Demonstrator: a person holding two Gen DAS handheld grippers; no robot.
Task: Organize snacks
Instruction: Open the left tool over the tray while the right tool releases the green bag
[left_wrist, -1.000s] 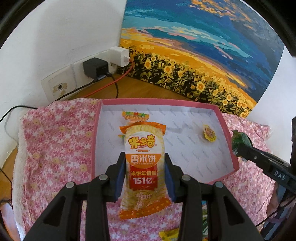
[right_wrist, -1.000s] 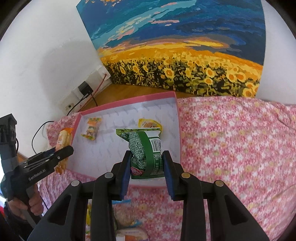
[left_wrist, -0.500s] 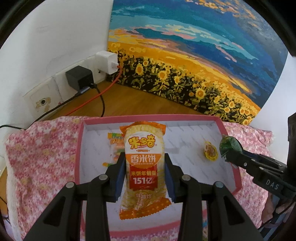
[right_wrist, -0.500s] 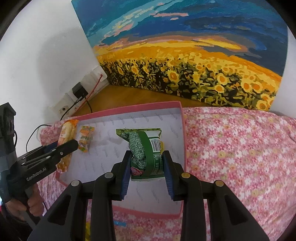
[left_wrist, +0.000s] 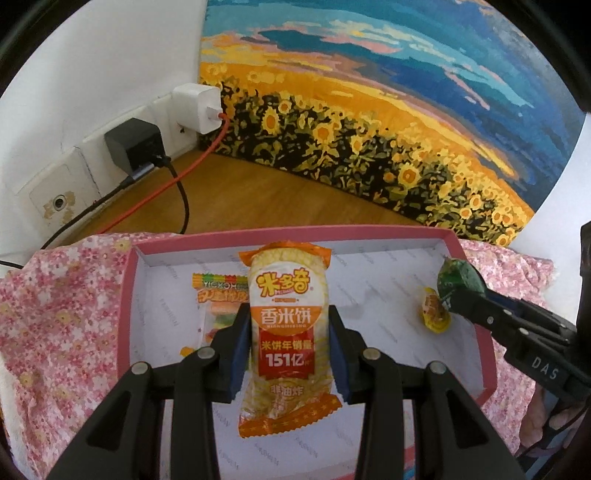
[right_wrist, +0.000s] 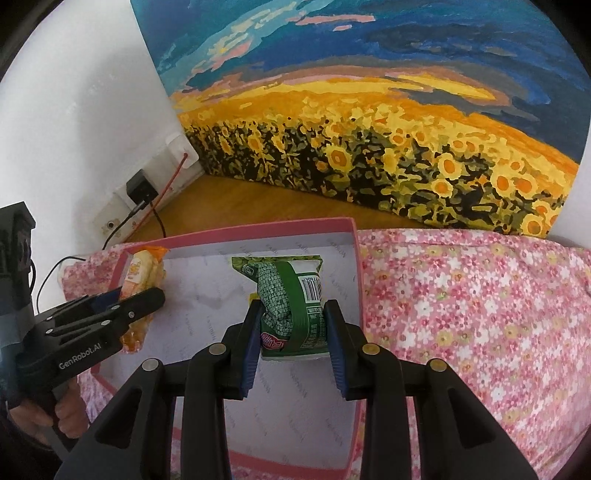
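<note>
The left claw (left_wrist: 288, 341) grips a rice cracker pack (left_wrist: 286, 325), its blue pads pressed on the pack's two long sides. The pack's long axis runs straight away from the claw, along the fingers, with its top crimp toward the painting (left_wrist: 369, 110) and its bottom crimp back between the claw's arms. It hangs over the left part of the box (left_wrist: 127, 295), a shallow pink-walled box with a white floor.

The right claw (right_wrist: 291, 325) grips a green pack (right_wrist: 291, 302), crumpled and pinched at its lower half. This pack also points away along the fingers, barcode side up, with its sealed top edge toward the box's far wall. It is over the box's right part, near the right wall.

On the box floor lie a gummy pack (left_wrist: 218, 306), just left of the rice cracker pack and lying lengthwise toward the far wall, and a small yellow candy (left_wrist: 434, 312) near the right wall, under the tip of the right claw.

The box sits on a pink floral cloth (right_wrist: 480, 314) over the table.
</note>
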